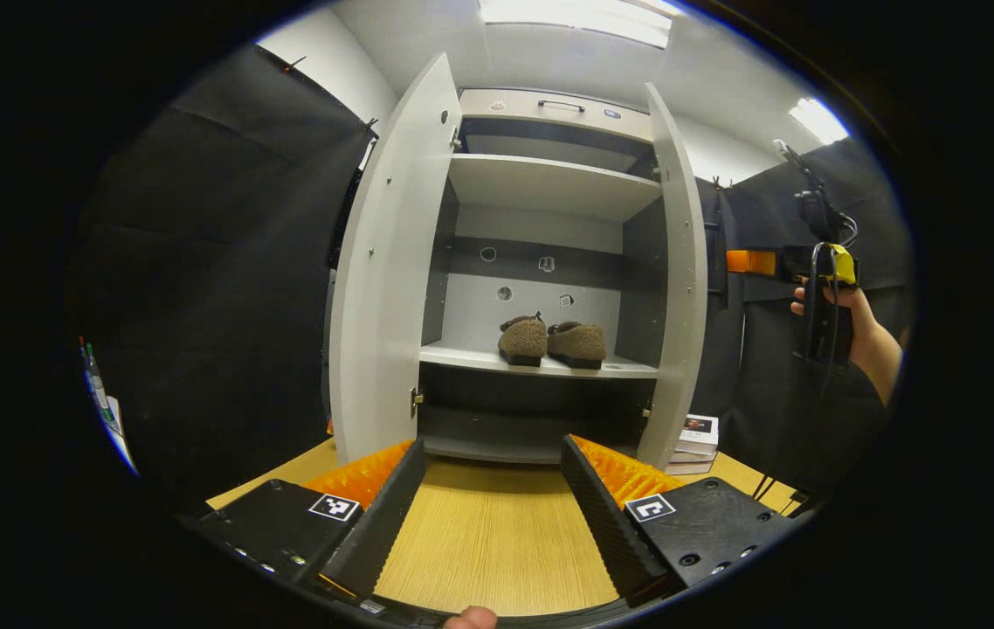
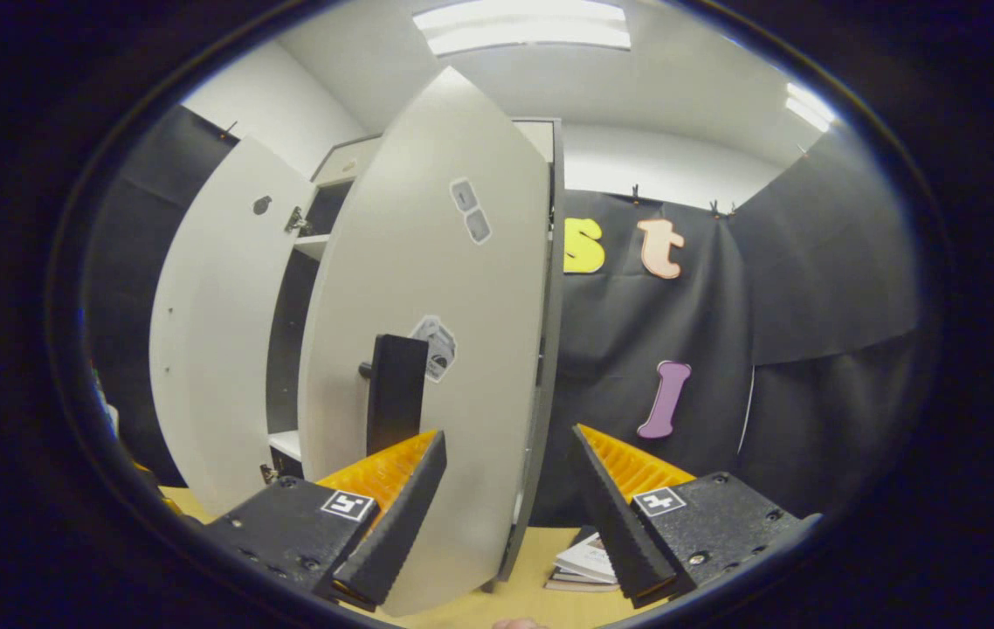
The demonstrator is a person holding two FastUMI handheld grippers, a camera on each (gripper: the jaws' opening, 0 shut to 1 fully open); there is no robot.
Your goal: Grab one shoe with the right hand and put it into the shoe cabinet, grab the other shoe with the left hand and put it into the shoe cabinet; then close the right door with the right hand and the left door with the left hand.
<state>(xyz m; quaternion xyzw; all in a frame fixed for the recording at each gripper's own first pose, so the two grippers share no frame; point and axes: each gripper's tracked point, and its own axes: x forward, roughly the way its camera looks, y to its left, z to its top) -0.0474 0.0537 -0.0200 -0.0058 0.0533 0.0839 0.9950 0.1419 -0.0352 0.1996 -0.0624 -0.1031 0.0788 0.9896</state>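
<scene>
Two brown fuzzy shoes [image 1: 552, 341] sit side by side on the middle shelf [image 1: 479, 356] of the white shoe cabinet [image 1: 549, 188]. Both doors stand open: the left door [image 1: 383, 279] and the right door [image 1: 680, 288]. My left gripper [image 1: 490, 445] is open and empty, low over the table in front of the cabinet. A hand holds my right gripper [image 1: 820, 288] outside the right door. In the right gripper view, my right gripper [image 2: 509, 437] is open, close to the right door's outer face [image 2: 445, 297] and near its black handle [image 2: 396, 393].
The cabinet stands on a light wooden table [image 1: 488, 533]. A small stack of books [image 1: 693, 441] lies by the cabinet's right foot, books [image 2: 589, 559] just below my right gripper. Black cloth walls close in both sides. Bottles [image 1: 95, 376] stand at the far left.
</scene>
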